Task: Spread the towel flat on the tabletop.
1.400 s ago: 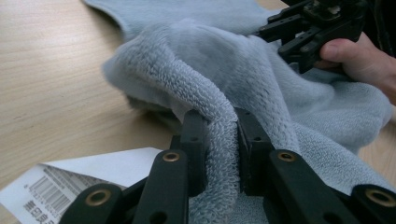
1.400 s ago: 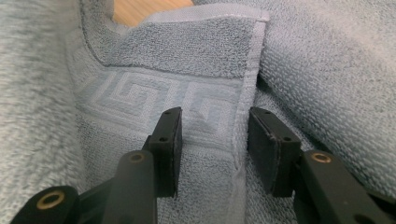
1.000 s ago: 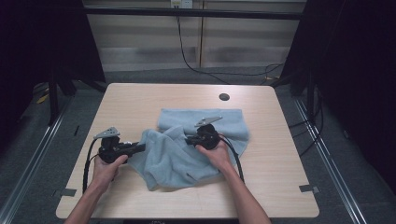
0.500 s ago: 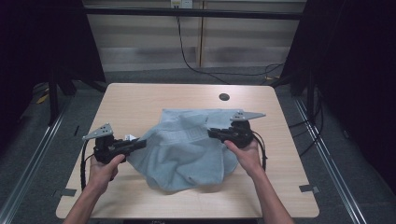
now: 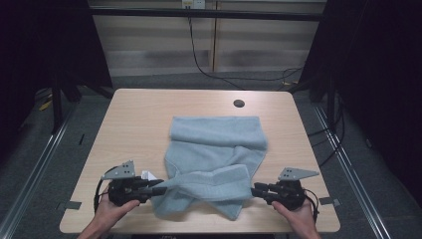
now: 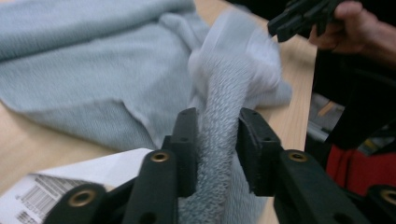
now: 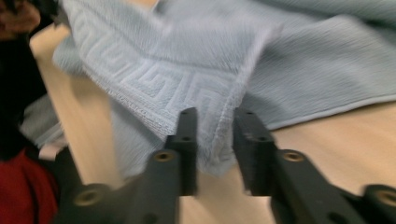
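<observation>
Towel, pale blue, on desk: your left tool and right tool (jaws just opening, partly parted) each straddle an end.

The pale blue-grey towel lies rumpled in the middle of my table, its far part folded into a flat band, its near edge, with a woven key-pattern border and a white tag, drawn out sideways into a raised strip.
</observation>
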